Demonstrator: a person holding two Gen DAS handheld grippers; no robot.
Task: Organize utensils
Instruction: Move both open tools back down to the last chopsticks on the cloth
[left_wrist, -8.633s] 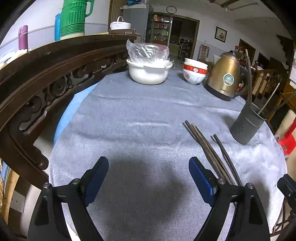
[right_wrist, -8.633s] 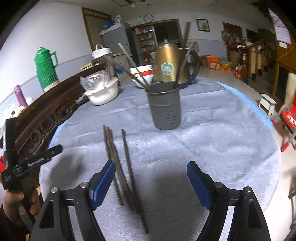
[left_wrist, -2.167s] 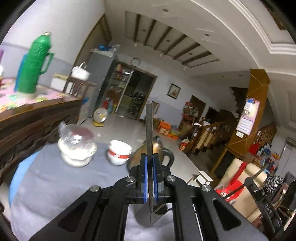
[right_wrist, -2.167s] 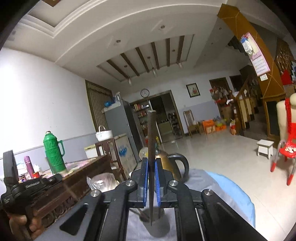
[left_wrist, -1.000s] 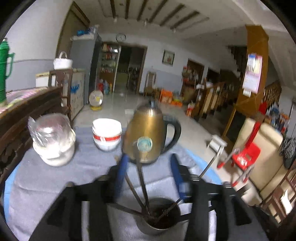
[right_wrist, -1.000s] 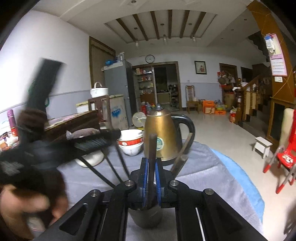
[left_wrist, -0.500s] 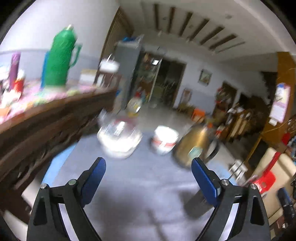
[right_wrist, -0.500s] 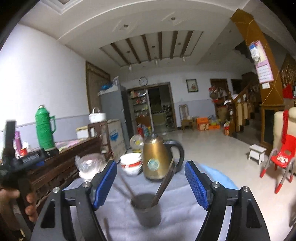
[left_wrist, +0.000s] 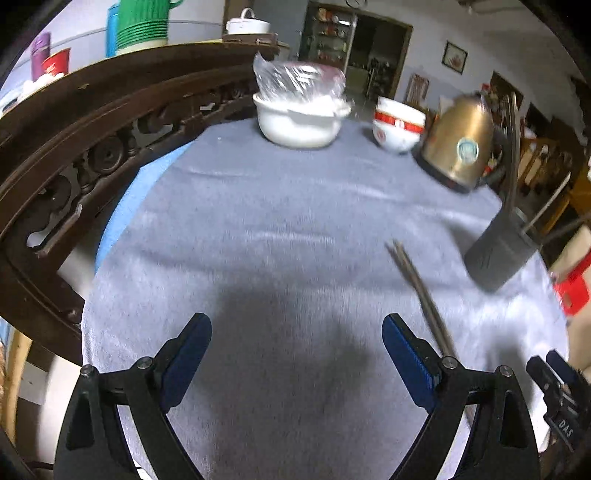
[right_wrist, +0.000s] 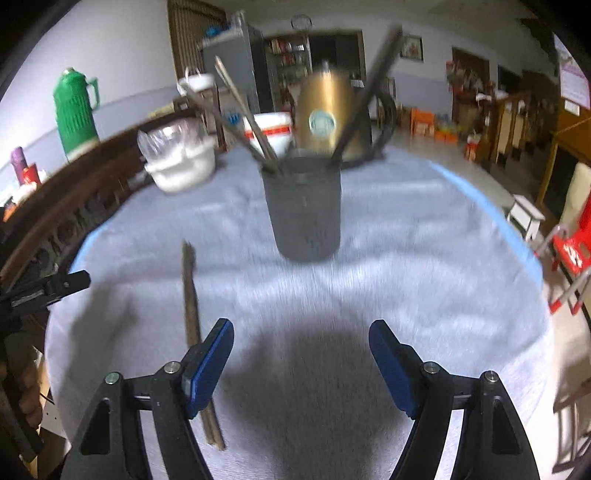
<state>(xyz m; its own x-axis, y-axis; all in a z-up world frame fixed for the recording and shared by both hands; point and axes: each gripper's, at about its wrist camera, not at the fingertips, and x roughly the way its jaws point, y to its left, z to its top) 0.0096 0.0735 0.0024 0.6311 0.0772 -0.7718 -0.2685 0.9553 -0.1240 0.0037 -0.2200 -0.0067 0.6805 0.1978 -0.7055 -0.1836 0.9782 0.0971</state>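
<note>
A dark grey utensil cup (right_wrist: 304, 206) stands on the grey cloth with several dark chopsticks leaning out of it; it also shows at the right of the left wrist view (left_wrist: 496, 254). A pair of dark chopsticks (right_wrist: 192, 314) lies flat on the cloth, left of the cup, and shows in the left wrist view (left_wrist: 421, 291). My right gripper (right_wrist: 301, 362) is open and empty, low over the cloth, its left finger beside the lying chopsticks. My left gripper (left_wrist: 295, 356) is open and empty, with the chopsticks by its right finger.
A gold kettle (left_wrist: 460, 144), a red-and-white bowl stack (left_wrist: 397, 123) and a white bowl with a plastic bag (left_wrist: 301, 116) stand at the table's far side. A carved wooden rail (left_wrist: 74, 147) runs along the left. The cloth-covered table (right_wrist: 424, 258) drops off at the right.
Both grippers have let their chopsticks go into the cup, opened, and come down and back toward the near side of the table.
</note>
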